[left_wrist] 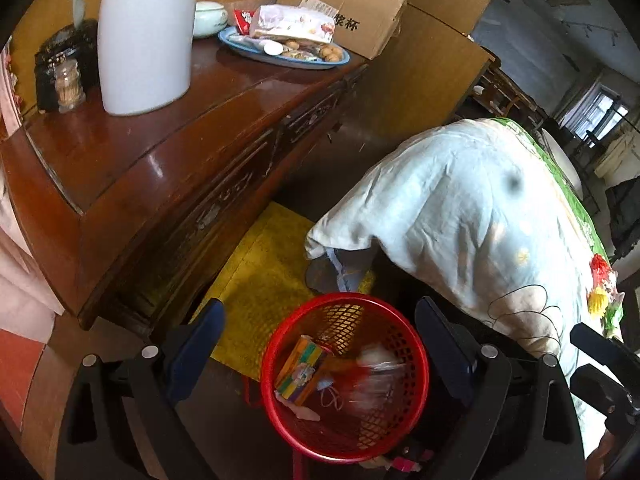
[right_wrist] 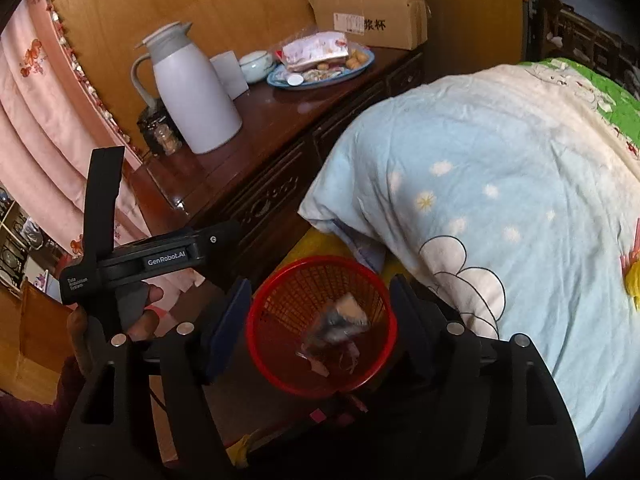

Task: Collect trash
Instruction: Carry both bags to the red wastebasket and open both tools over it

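Observation:
A red mesh waste basket [left_wrist: 408, 344] stands on the floor between a wooden sideboard and a bed; it also shows in the right wrist view [right_wrist: 256, 320]. Inside lie a yellow-green carton [left_wrist: 302, 368], a blurred clear wrapper [left_wrist: 376, 376] and small scraps. In the right wrist view a blurred wrapper [right_wrist: 340, 320] hangs in or just above the basket. My left gripper [left_wrist: 320, 344] is open and empty above the basket. My right gripper [right_wrist: 320, 316] is open and empty above it too. The left gripper's body [right_wrist: 132, 256] shows at the left of the right wrist view.
The dark wooden sideboard [left_wrist: 160, 168] carries a white thermos jug [left_wrist: 146, 36], a blue plate of snacks [left_wrist: 288, 48], a cardboard box [left_wrist: 352, 12] and a small jar [left_wrist: 70, 88]. A blue quilt [left_wrist: 472, 220] hangs over the bed at right. A yellow mat [left_wrist: 260, 272] lies on the floor.

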